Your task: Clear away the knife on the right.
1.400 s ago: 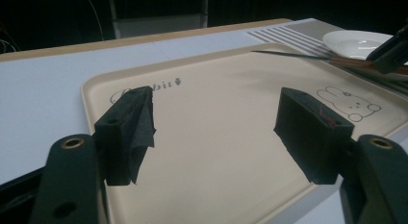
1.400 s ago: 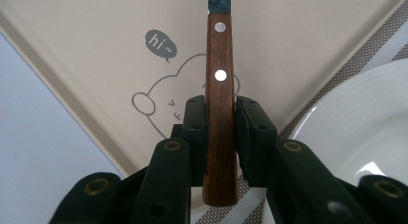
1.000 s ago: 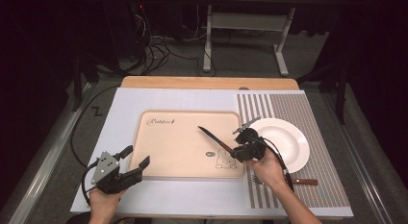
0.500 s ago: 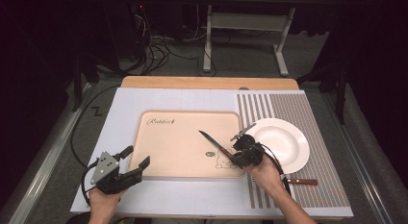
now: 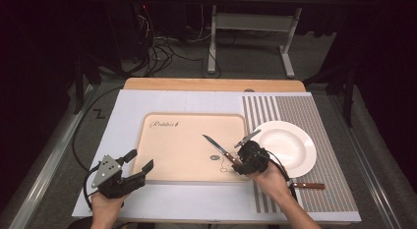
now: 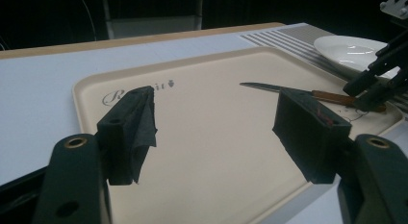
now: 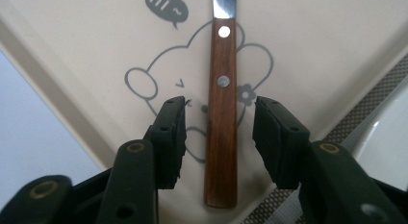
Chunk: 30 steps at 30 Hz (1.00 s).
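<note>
Black left gripper (image 5: 133, 171) rests at the tray's (image 5: 162, 165) 8 o'clock corner, jaws spread, nothing between them, same place as a second ago. Knife (image 5: 221, 149) lies on the tray near its 4 o'clock corner, long axis from 10 to 4 o'clock, wooden handle (image 7: 220, 113) toward the right gripper (image 7: 219, 137), the nearer one. Its jaws have just been opening: they pinched the handle earlier and now straddle it, pads clear on both sides.

A white plate (image 5: 287, 146) is sitting on the striped mat (image 5: 314, 116), just right of the tray. A second wooden-handled utensil (image 5: 309, 186) is lying on that mat, near the plate's front edge. A white sheet (image 5: 128, 106) is lying under the tray.
</note>
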### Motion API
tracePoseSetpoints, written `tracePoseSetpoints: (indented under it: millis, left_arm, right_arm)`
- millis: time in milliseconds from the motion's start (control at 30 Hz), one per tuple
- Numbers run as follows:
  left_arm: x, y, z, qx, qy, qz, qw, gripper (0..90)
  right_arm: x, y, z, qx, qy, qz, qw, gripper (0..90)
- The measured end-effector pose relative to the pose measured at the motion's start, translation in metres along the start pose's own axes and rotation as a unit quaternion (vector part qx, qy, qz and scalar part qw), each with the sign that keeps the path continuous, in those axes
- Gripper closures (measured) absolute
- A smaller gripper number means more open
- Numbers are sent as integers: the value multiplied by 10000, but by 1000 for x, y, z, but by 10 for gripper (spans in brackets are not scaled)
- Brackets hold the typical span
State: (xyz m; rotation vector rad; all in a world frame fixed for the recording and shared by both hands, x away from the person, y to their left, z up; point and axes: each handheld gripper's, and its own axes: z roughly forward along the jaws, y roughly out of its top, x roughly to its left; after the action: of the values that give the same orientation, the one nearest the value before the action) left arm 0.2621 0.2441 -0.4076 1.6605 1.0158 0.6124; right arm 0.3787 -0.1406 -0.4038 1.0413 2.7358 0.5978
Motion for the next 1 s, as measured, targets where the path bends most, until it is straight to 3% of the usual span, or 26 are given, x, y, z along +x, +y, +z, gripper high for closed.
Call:
tracePoseSetpoints:
  millis: [133, 200, 400, 433, 567, 1000]
  left_arm:
    - [0, 0, 1, 10, -20, -7, 10000, 315]
    - [0, 0, 0, 8, -39, -8, 10000, 315]
    - [0, 0, 2, 64, -123, -26, 9999, 313]
    - [0, 0, 2, 61, -123, -33, 9999, 312]
    - [1, 0, 2, 66, -98, -26, 9999, 311]
    - [2, 0, 1, 45, -81, -50, 9999, 307]
  right_arm:
    - [-1, 5, -4, -135, -90, 60, 9999, 544]
    - [0, 10, -6, -241, -102, 56, 9996, 585]
    - [6, 26, -5, -434, 16, -57, 9990, 825]
    - [8, 29, 0, -411, 145, -81, 9990, 879]
    - [10, 33, 9, -356, 242, -35, 9991, 900]
    - [8, 41, 28, -313, 152, -2, 9994, 900]
